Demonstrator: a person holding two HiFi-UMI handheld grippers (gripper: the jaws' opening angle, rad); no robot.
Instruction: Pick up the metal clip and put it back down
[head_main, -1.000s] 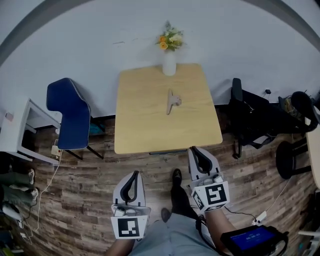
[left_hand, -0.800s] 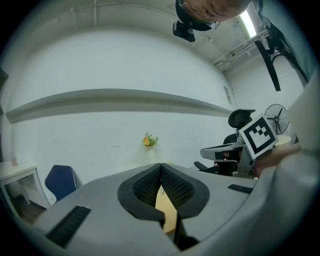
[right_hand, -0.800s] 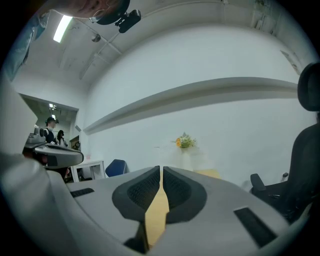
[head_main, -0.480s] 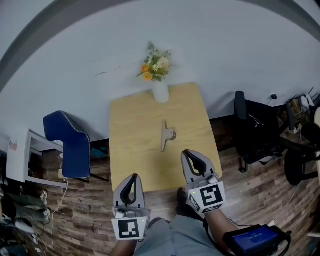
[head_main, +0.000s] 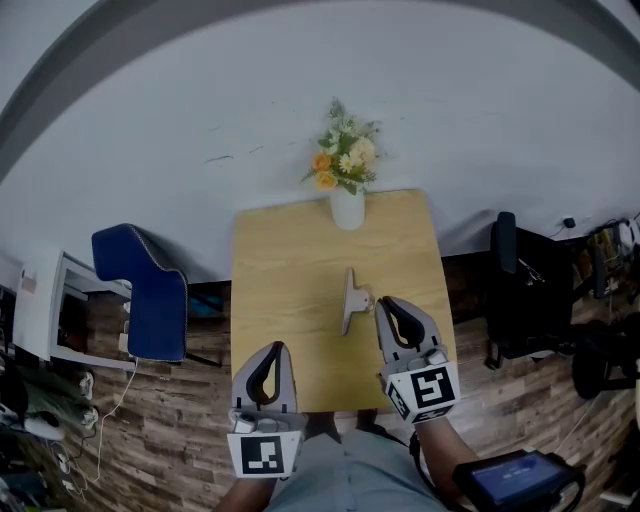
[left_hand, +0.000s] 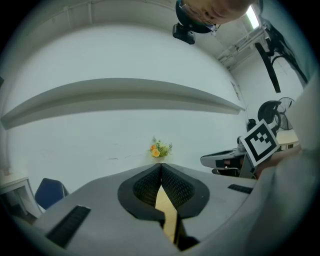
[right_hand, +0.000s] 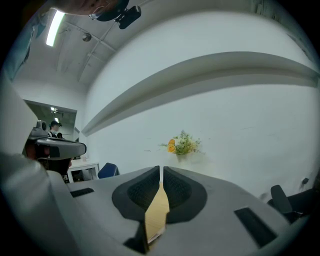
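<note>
step in hand: the approach, before any pickup; as things lie, the clip looks untouched and neither tool is on it.
clip: the flat silver metal clip with a long bar and a rounded tab (head_main: 352, 298) lies near the middle of the light wooden square table (head_main: 280, 270). its long side runs away from the person, well short of the white vase of orange and white flowers (head_main: 346, 205) at the far edge.
right tool: the grey two-jaw right gripper (head_main: 392, 312) hangs over the table's near right part, its tips just beside the clip's near end and not touching it. its black ribbed pads are pressed almost together, with only a thin slit and nothing between them.
left tool: the grey two-jaw left gripper (head_main: 268, 362) sits at the near table edge, well apart from the clip. its pads meet at the tips and hold nothing.
next move: probably the right tool's, being nearer. it calls for spreading the jaws, coming down low to the table and straddling the clip's tab or bar. thin flat metal gives little to pinch.
</note>
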